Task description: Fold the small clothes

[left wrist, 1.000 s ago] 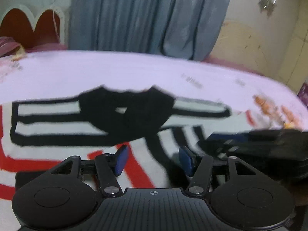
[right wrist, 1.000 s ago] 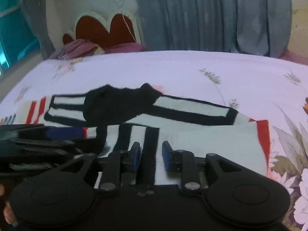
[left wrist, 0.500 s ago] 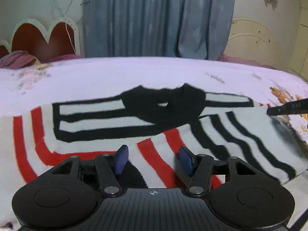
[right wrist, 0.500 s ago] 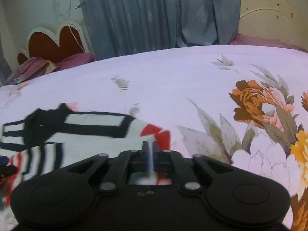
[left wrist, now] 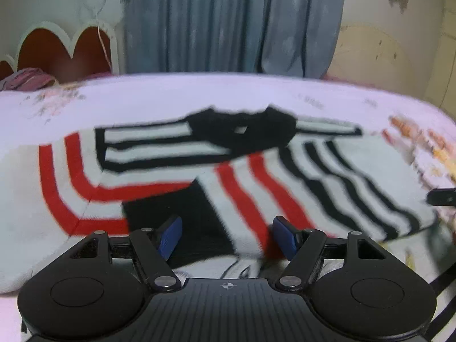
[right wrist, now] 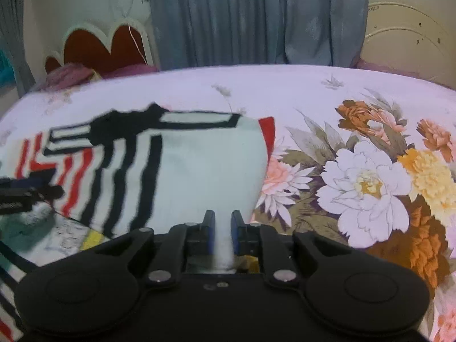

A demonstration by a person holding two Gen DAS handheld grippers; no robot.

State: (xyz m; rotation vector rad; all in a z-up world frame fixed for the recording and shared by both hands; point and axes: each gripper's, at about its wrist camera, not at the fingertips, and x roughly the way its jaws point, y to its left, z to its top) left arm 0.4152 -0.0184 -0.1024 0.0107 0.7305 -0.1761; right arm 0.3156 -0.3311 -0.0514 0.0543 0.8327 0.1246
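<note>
Lying flat on the floral bedsheet: one small striped sweater, white with red and black bands and a black collar, partly folded, its near hem toward both cameras.

Left gripper: jaws standing apart and just now widening; blue pads either side of the near edge of the garment, not pressing it.

Right gripper: jaws just now narrowing, pinched on a ridge of the sweater's white fabric at its right near corner.

Background: grey-blue curtain, red scalloped headboard.
</note>
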